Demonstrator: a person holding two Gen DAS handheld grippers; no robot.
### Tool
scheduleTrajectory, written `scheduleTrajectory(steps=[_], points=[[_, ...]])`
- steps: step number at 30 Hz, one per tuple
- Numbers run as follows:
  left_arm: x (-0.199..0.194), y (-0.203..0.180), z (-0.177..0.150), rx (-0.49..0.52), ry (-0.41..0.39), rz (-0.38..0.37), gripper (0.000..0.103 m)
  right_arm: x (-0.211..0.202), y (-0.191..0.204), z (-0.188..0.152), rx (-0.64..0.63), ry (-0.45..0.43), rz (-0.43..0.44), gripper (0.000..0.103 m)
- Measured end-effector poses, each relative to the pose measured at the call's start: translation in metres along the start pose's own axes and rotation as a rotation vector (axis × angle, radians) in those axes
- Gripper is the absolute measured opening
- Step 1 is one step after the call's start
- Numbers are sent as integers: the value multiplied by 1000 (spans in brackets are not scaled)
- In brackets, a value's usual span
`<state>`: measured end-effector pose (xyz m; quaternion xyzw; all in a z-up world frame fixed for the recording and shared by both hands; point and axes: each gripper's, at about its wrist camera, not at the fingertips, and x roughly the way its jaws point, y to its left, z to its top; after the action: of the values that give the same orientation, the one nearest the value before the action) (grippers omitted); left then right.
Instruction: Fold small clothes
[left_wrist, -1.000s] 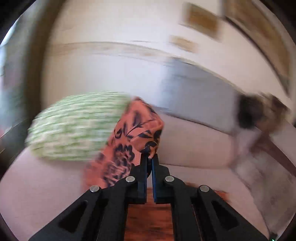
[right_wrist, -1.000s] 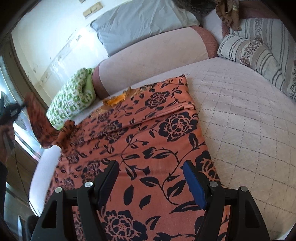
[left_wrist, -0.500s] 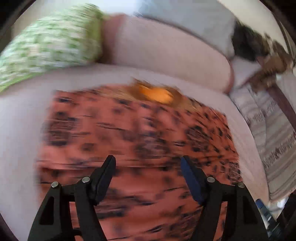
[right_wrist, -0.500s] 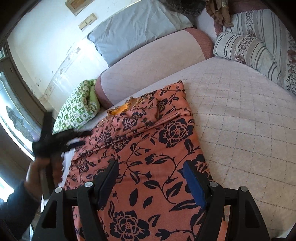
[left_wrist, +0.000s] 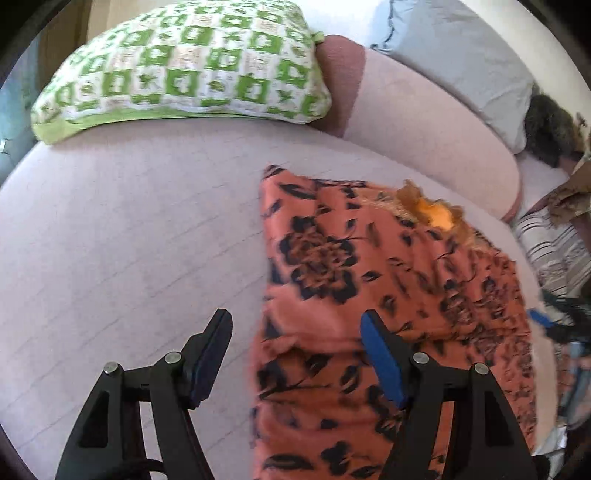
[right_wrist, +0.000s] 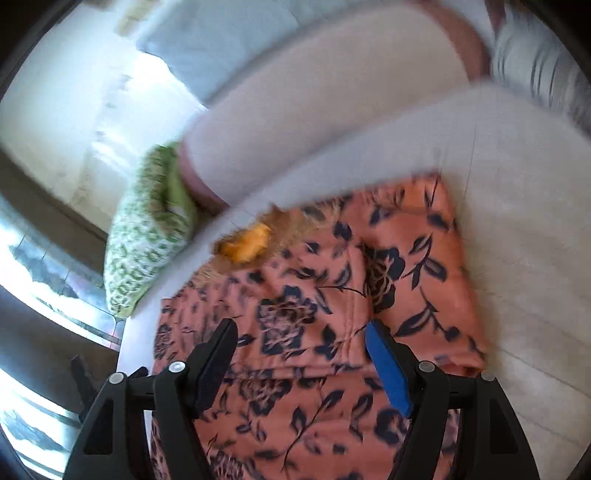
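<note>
An orange garment with a black flower print (left_wrist: 369, 295) lies on the pale pink bedcover (left_wrist: 129, 240), with a yellow-orange patch (left_wrist: 437, 216) at its far end. In the left wrist view my left gripper (left_wrist: 295, 339) hangs open just over the garment's left edge. One finger is over bare bedcover, the other over the cloth, and nothing is gripped. In the blurred right wrist view the garment (right_wrist: 332, 295) shows overlapping folded layers. My right gripper (right_wrist: 301, 343) stands open above its middle and holds nothing.
A green-and-white pillow (left_wrist: 184, 62) lies at the far left of the bed. Behind it are a pink bolster (left_wrist: 424, 110) and a grey pillow (left_wrist: 461, 55). A striped cushion (left_wrist: 554, 251) sits at the right. The bed's edge (right_wrist: 125, 332) drops off left of the garment.
My left gripper let go of the lifted garment corner, opened and sank toward the bed. The cloth now lies folded over itself. My right gripper swept across the garment toward its far end.
</note>
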<state>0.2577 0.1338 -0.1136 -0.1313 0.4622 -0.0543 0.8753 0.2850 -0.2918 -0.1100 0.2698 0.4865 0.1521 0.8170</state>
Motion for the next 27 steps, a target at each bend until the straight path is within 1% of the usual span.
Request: scheduleTrajectory(steps=[1,2,3,4,5,6,7,8,9,10,12,13,14,15,16,17,18,19,20,21,22,24,25,26,27], points=[[5,-2,-1,2,15,-10,70,8,-5,1,19,7,-2,75],[16,-1,0,0,48,-4,51,17,-8,1,31,20,-4,75],[25,-1,1,-2,74,18,28,24,-11,0,40,31,-11,75],[30,2,2,-11,73,43,23,30,-12,-1,40,44,-18,75],[30,9,3,-41,67,19,21,36,-11,-2,25,61,-27,70],[30,12,4,-60,67,8,17,40,-7,-2,-4,75,-45,55],[29,14,5,-65,61,5,16,45,-3,-2,-36,103,-76,39],[26,12,4,-50,49,17,14,50,1,-1,-52,137,-94,19],[24,10,2,-35,38,26,14,50,6,0,-79,139,-108,17],[21,7,1,-17,22,35,14,46,16,0,-128,122,-135,16],[16,1,-4,8,-13,56,14,28,30,1,-174,47,-156,16],[18,2,-7,3,-10,58,14,21,32,-1,-194,-12,-218,16],[27,5,-9,-14,30,57,18,22,30,-2,-211,-34,-280,17],[26,8,-8,-25,39,53,22,32,24,-5,-222,-8,-319,22],[23,9,-6,-32,31,45,22,48,12,-7,-191,105,-294,27],[16,9,-2,-36,19,36,31,48,6,-8,-166,120,-253,27],[9,10,0,-32,0,30,43,38,6,-7,-171,80,-222,36],[3,10,5,-24,-27,30,50,28,7,-3,-170,47,-205,42],[-3,9,12,-15,-67,37,59,22,7,2,-155,13,-200,60],[-3,8,18,-8,-81,40,61,17,8,8,-141,-27,-183,69],[0,7,26,-2,-86,36,61,18,9,15,-131,-40,-159,69],[15,7,40,-10,-65,5,61,31,10,26,-126,-12,-136,69],[25,7,47,-12,-47,-3,61,45,11,33,-132,0,-149,69],[36,6,52,-8,-29,6,61,57,10,39,-139,7,-175,69],[46,5,57,-5,-15,13,60,64,6,43,-142,21,-187,66]])
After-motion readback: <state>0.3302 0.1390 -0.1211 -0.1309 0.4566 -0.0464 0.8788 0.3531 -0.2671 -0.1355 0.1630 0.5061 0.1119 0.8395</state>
